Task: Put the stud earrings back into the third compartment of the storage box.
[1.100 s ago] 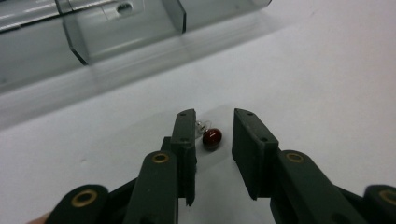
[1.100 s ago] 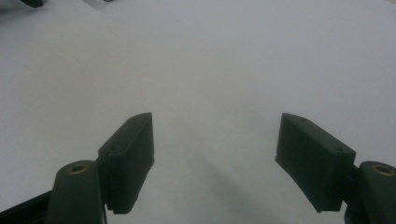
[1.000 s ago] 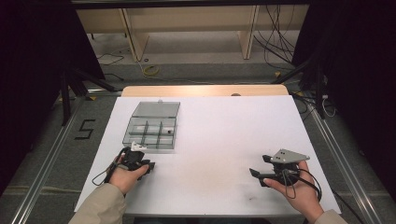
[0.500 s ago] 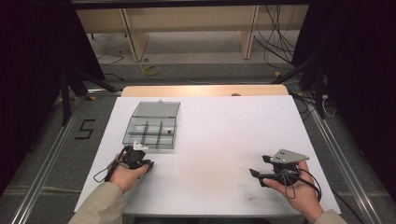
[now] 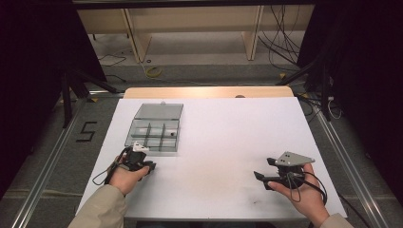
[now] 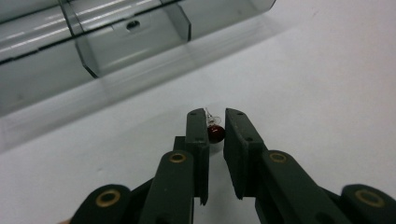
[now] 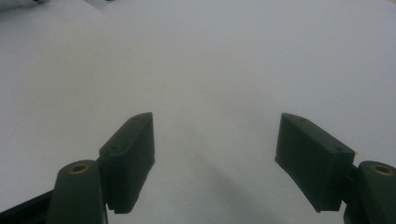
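Observation:
A small red bulb with thin wire legs lies on the white table between the tips of my left gripper, whose jaws are closed against both of its sides. In the high view the left gripper is at the front left, just below a clear grey compartment box with its lid laid open behind it. The box's front wall lies close ahead in the left gripper view. My right gripper is held at the front right, open, with only bare table between its jaws.
The white table top spreads between the two hands. A wooden strip runs along the far edge. Cables and shelving legs are on the floor beyond. Metal rails flank the table on both sides.
The left hand has shifted very slightly toward me beside the box. The right hand holds its place.

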